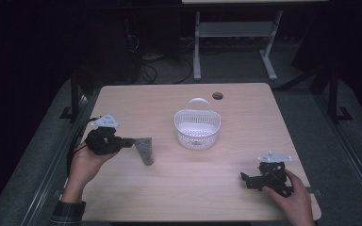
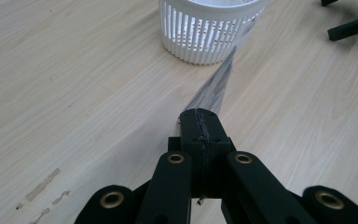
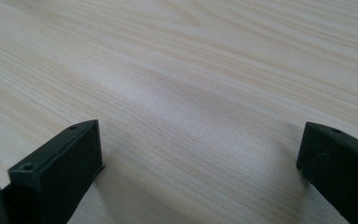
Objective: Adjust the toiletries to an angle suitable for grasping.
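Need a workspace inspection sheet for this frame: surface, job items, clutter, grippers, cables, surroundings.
Surface: light wooden table, round grommet hole at far edge, small scuffs near the left gripper.
Job's things: white slotted plastic basket with handle, upright, mid-table; thin grey translucent packet left of it.
Clutter: nothing seen.
Grippers: left gripper shut on the packet; right gripper open, empty, low over the table.
Cables: black cable trails from left gripper.
Surroundings: dark room, white desk frame behind.

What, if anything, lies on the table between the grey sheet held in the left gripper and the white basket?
Nothing visible does. The left gripper is shut on the grey sheet, and bare table separates it from the white basket. The right gripper is off to the side, open.
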Motion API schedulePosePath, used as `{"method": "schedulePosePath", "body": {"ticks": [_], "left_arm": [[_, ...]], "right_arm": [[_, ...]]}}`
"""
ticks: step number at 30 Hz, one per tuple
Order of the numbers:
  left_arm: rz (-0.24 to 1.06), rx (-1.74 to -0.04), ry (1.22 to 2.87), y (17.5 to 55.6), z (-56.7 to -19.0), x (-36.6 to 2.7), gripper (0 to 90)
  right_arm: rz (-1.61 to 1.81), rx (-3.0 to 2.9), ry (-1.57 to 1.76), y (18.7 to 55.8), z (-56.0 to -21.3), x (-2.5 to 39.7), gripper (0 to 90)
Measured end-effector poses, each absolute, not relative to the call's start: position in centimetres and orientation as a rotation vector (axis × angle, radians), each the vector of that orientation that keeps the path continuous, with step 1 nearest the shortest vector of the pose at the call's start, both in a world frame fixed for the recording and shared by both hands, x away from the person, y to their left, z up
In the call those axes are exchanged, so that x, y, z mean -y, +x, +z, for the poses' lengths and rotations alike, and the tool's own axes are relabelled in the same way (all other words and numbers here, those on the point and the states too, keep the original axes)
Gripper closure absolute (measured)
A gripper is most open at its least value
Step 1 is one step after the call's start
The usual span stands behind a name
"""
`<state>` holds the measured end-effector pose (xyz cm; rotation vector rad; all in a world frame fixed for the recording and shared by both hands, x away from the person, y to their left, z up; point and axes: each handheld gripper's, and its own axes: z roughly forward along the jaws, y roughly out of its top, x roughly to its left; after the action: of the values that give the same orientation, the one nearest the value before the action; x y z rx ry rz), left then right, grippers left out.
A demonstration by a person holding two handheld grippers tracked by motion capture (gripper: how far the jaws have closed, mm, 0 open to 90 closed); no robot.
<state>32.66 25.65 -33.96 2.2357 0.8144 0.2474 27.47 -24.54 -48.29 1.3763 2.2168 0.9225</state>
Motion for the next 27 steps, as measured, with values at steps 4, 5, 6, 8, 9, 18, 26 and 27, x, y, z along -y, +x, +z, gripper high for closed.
{"method": "schedulePosePath", "body": {"ticks": [4, 5, 6, 8, 9, 18, 26, 27], "left_arm": [[0.267, -0.819, 2.247, 33.2, -33.9, -25.6, 89.6], [0.267, -0.819, 2.247, 33.2, -33.9, -25.6, 89.6], [0.270, -0.822, 2.247, 33.2, -33.9, -25.6, 89.6], [0.277, -0.823, 2.250, 33.4, -33.9, -25.5, 89.6], [0.281, -0.824, 2.254, 33.5, -33.9, -25.5, 89.6], [0.312, -0.834, 2.259, 34.5, -33.9, -25.5, 89.6], [0.323, -0.848, 2.253, 35.3, -34.1, -25.6, 89.6], [0.326, -0.849, 2.251, 35.5, -34.1, -25.6, 89.6]], "right_arm": [[0.923, -2.218, 1.375, 27.5, -48.3, 24.6, 0.0], [0.923, -2.218, 1.375, 27.5, -48.3, 24.6, 0.0], [0.923, -2.219, 1.375, 27.5, -48.3, 24.6, 0.0], [0.923, -2.219, 1.374, 27.5, -48.3, 24.6, 0.0], [0.923, -2.219, 1.374, 27.5, -48.3, 24.6, 0.0], [0.923, -2.219, 1.375, 27.5, -48.3, 24.6, 0.0], [0.922, -2.218, 1.375, 27.5, -48.3, 24.6, 0.0], [0.923, -2.218, 1.375, 27.5, -48.3, 24.6, 0.0]]}}
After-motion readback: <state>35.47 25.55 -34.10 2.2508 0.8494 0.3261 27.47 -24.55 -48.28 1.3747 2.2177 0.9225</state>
